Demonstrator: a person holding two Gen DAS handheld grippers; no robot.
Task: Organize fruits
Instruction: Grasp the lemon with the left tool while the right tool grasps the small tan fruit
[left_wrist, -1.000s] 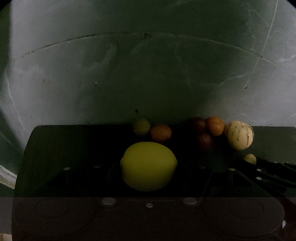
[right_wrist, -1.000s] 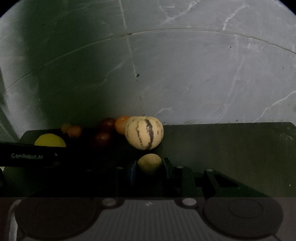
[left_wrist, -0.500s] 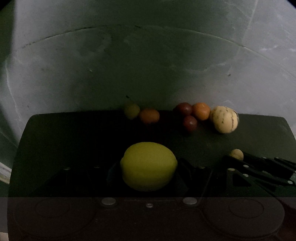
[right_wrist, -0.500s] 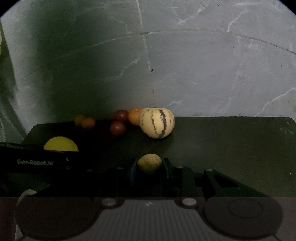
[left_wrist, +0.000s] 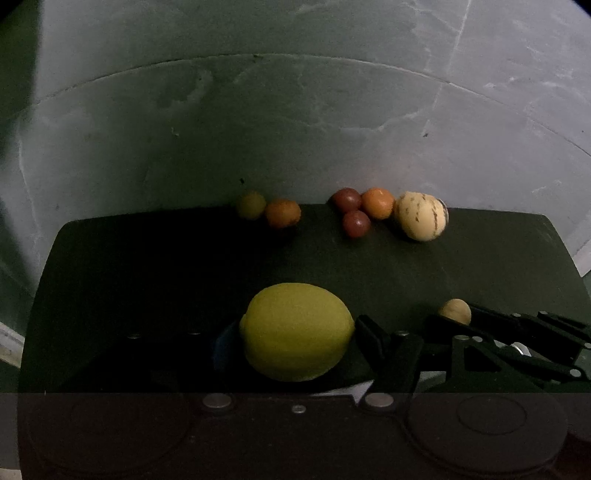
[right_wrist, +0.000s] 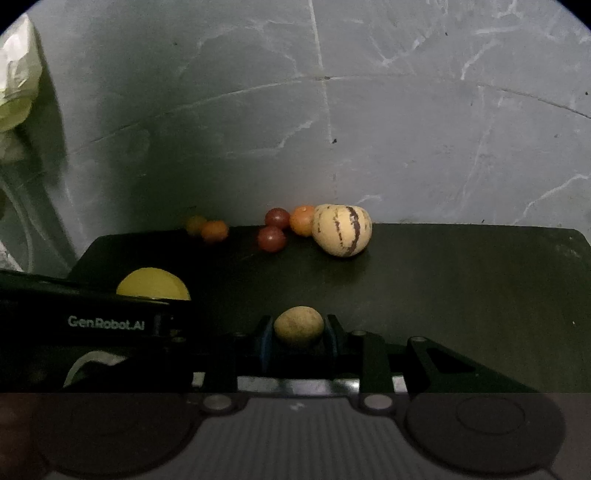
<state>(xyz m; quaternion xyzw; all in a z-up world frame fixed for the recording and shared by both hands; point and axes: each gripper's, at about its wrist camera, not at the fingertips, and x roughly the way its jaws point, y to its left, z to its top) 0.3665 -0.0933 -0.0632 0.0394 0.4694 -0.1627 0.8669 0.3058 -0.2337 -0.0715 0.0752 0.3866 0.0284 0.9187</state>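
Note:
My left gripper (left_wrist: 297, 332) is shut on a yellow lemon (left_wrist: 297, 330), held above the near part of a dark mat (left_wrist: 147, 266). My right gripper (right_wrist: 298, 332) is shut on a small tan round fruit (right_wrist: 298, 326), which shows in the left wrist view as a tan fruit (left_wrist: 455, 311). At the mat's far edge lie a cream melon with purple stripes (right_wrist: 341, 229), an orange fruit (right_wrist: 303, 219), two dark red fruits (right_wrist: 272, 238) and, further left, a small orange and yellow pair (right_wrist: 214, 230). The lemon (right_wrist: 153, 283) peeks over the left gripper body in the right wrist view.
A grey marbled wall (right_wrist: 406, 129) rises right behind the mat. A pale crumpled bag (right_wrist: 16, 81) hangs at the upper left of the right wrist view. The mat's right half (right_wrist: 480, 288) is bare.
Both grippers have drawn back from the fruit row and risen, still holding their fruits. The row now sits further off and more of the mat shows.

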